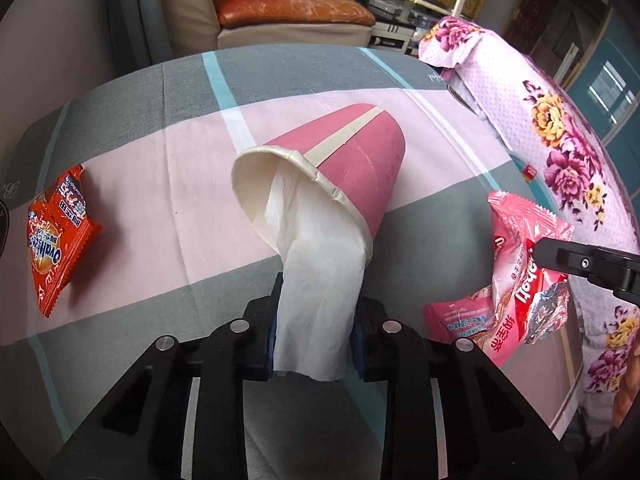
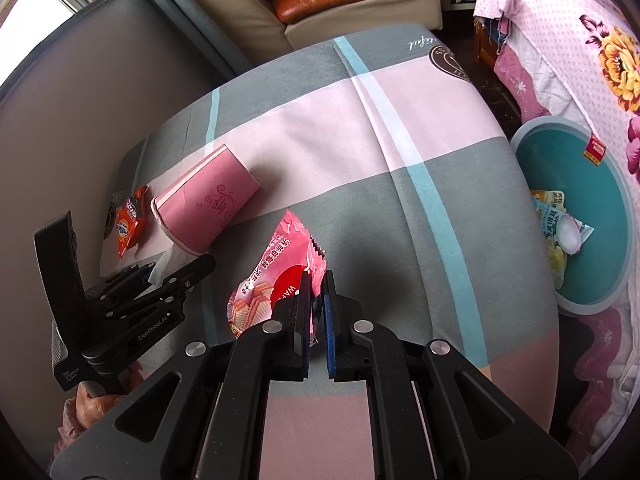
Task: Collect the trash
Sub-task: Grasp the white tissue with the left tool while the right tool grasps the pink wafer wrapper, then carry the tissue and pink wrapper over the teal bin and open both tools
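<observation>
White tissue point(image 1: 316, 312) from pink paper cup point(image 1: 352, 168) pinched in our left gripper point(image 1: 316, 320); right gripper point(image 2: 319, 312) clamped pink wafer wrapper point(image 2: 280, 268).

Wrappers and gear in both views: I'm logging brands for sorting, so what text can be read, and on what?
"Ovaltine", seen upside down, on the orange packet; its smaller print is unreadable.
"GenRobot.AI" on the left gripper.
"Data Acquisition System", tiny and only partly legible, on that gripper's handle.
Chinese characters on the pink wafer wrapper: too distorted to read.
Script on the pink paper cup: unreadable.
</observation>
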{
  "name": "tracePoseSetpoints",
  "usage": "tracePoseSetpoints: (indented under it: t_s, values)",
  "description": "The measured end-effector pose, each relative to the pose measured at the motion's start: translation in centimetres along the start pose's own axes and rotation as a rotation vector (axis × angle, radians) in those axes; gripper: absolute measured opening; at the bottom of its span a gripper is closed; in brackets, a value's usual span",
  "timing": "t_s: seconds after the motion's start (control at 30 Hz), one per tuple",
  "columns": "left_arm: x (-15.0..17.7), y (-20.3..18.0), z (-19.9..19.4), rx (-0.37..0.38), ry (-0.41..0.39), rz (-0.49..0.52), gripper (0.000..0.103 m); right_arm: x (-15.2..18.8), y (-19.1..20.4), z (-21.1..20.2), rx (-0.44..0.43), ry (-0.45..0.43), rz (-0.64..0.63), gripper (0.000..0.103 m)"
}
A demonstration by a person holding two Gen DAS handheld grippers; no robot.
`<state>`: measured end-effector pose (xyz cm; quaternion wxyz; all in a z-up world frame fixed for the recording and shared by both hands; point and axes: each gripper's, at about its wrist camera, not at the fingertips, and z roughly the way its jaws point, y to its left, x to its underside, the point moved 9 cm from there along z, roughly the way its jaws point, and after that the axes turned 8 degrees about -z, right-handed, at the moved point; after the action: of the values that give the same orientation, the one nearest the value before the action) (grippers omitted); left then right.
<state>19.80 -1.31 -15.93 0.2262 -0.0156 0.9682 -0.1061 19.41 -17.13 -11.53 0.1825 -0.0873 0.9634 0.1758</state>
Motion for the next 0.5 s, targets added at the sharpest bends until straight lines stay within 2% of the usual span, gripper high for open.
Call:
tracePoseSetpoints:
  t_s: [0.03,0.13,0.5]
  values:
    - [0.1,0.0,-0.1,0.005,0.002,-0.008,0.016,0.0,0.0,0.0,0.000,-0.001,0.000,0.006]
    - [0.4,0.0,-0.8,-0.010,-0.014,-0.016,0.011,-0.2,-0.1,-0.3,-0.001,-0.012,0.005,0.006]
    - [3.0,-1.9,-5.0,0.047,-0.030,-0.011,0.009,0.1,0.1,-2.2,-0.029,-0.052,0.011,0.006]
